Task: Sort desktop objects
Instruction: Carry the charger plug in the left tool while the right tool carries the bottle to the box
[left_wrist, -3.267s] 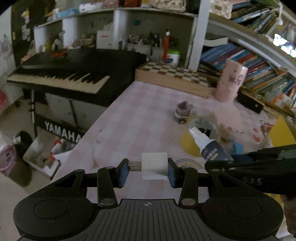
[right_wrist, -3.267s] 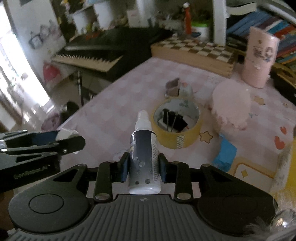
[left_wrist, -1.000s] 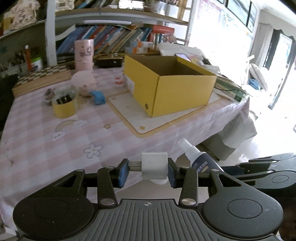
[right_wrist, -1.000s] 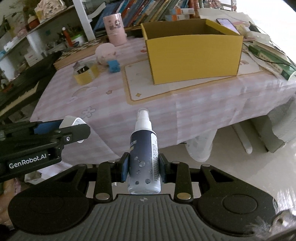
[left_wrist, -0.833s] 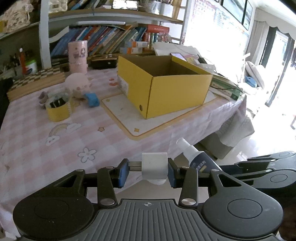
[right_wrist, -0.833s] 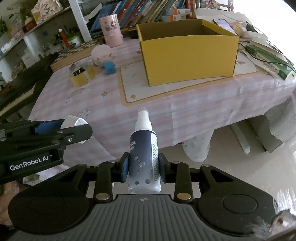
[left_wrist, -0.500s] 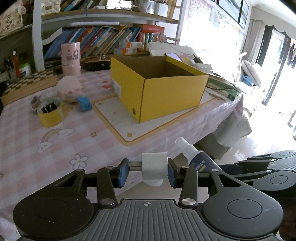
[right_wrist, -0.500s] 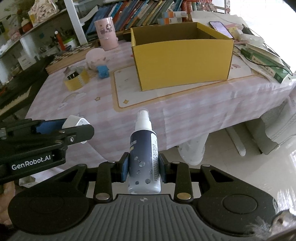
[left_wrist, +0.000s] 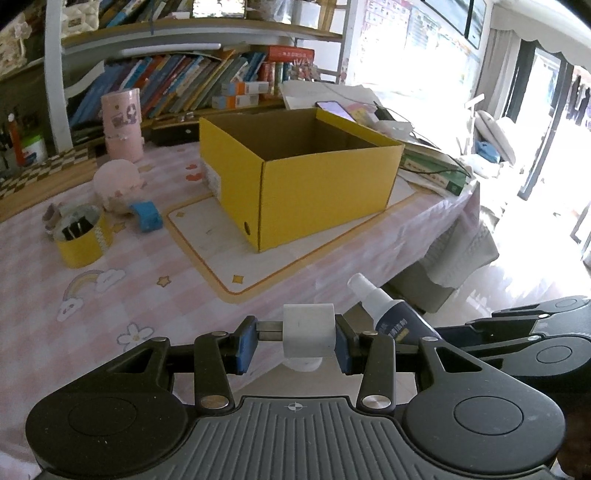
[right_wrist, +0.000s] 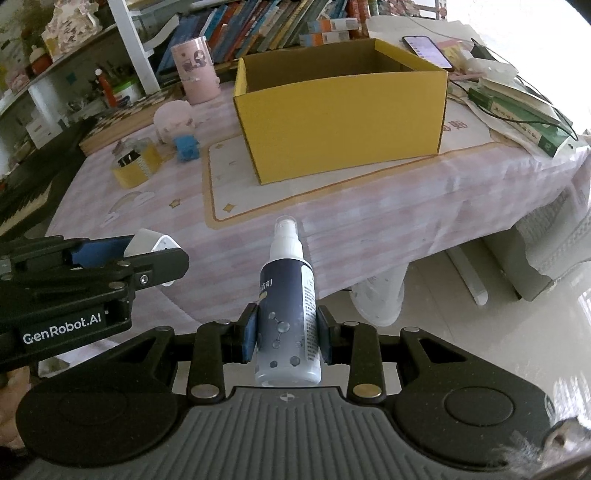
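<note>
Both wrist views look down past the table edge (left_wrist: 332, 280) — sharing the yellow box (right_wrist: 343, 122).

Left gripper (left_wrist: 295, 341): black linkage arms, blue pads, silver screws, ribbed grey base beside round black discs. Right gripper (right_wrist: 286, 334) identical; white "GenRobot.AI" lettering on left gripper's side.

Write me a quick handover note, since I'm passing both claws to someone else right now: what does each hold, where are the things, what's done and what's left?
Left claw: shut on the white charger block, held in the air off the table's near edge.
Right claw: shut on the dark spray bottle, nozzle pointing forward, also short of the table.
Yellow box: open, standing on the mat; no contents visible from here.
On the table: tape roll holding binder clips, blue item, pink round item.
Done: both items picked up.
Left: drop them, probably in the box, then sort the rest.
</note>
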